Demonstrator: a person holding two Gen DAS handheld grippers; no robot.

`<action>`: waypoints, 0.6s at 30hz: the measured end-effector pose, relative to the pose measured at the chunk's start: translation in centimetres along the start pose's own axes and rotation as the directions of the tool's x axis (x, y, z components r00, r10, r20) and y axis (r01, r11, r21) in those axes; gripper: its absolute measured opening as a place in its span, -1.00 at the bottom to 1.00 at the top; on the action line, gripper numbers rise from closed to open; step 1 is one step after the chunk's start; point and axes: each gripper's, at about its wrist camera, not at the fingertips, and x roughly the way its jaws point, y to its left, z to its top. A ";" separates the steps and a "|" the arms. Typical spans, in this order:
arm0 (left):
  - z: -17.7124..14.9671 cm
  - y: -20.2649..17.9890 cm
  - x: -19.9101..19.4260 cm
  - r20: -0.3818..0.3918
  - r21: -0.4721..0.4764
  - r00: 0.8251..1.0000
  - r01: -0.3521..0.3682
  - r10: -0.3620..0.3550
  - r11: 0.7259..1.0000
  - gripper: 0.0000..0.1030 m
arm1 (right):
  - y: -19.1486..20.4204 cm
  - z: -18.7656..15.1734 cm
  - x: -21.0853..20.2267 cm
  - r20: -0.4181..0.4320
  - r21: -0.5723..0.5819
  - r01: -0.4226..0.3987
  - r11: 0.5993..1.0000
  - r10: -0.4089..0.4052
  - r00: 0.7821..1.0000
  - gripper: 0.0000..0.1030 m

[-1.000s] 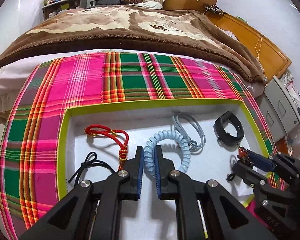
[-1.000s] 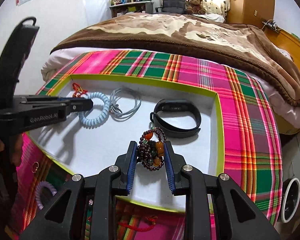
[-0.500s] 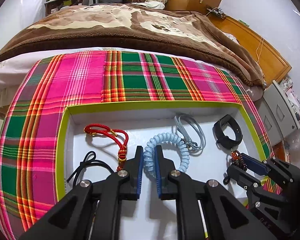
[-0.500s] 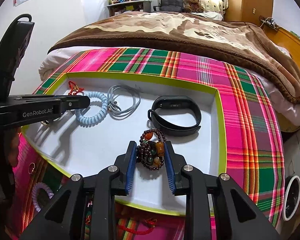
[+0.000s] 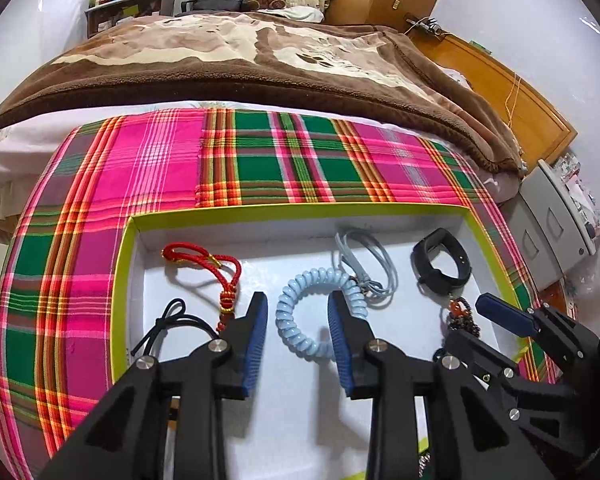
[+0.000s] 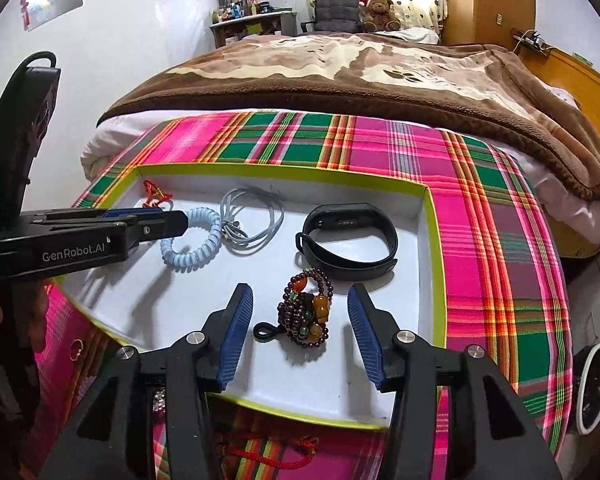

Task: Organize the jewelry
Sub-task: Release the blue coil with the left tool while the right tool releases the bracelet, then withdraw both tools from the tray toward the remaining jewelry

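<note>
Bed with brown blanket [image 5: 228, 60] across the far half; plaid cloth [image 5: 260, 160] spread over the near half. On the cloth sits a shallow white tray with a lime-green rim [image 5: 300, 209]. Left gripper [image 5: 298, 340] angles down over the tray's near-middle, jaws opening, pads off the pale blue coil bracelet [image 5: 312, 312], which lies flat on the tray floor with its near right side between them. Right gripper [image 6: 300, 336] hangs over the near right part of the tray, jaws opening and wide, dark bead bracelet [image 6: 306, 312] resting loose between the pads, touching neither. Black wristband [image 6: 348, 246] lies near the far right corner, just beyond the beads. Grey cord loop [image 6: 252, 220] at the far edge, touching the coil bracelet. Red knotted cord [image 5: 208, 264] toward the far left corner. Thin black cord [image 5: 172, 324] along the left edge, nearer than the red one.
</note>
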 end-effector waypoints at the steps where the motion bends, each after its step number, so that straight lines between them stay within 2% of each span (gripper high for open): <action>1: -0.1 -0.1 -0.3 0.004 0.000 1.000 0.003 -0.003 1.000 -0.34 | 0.0 0.0 -0.2 0.006 0.005 -0.003 1.000 0.002 1.000 -0.02; 4: -0.3 -0.4 -1.4 0.021 0.005 1.000 0.014 -0.014 1.000 -0.23 | -0.1 -0.2 -1.2 0.029 0.024 -0.011 1.000 0.011 1.000 -0.02; 11: -1.6 -0.9 -4.9 0.069 0.037 0.997 0.021 -0.023 0.999 -0.15 | 0.6 -1.0 -3.6 0.072 0.024 -0.029 0.999 0.027 0.997 -0.02; 18: -4.1 0.1 -8.5 0.129 0.000 0.991 0.022 -0.022 1.000 -0.11 | 2.1 -2.6 -5.8 0.091 0.006 -0.059 0.998 0.058 0.994 -0.02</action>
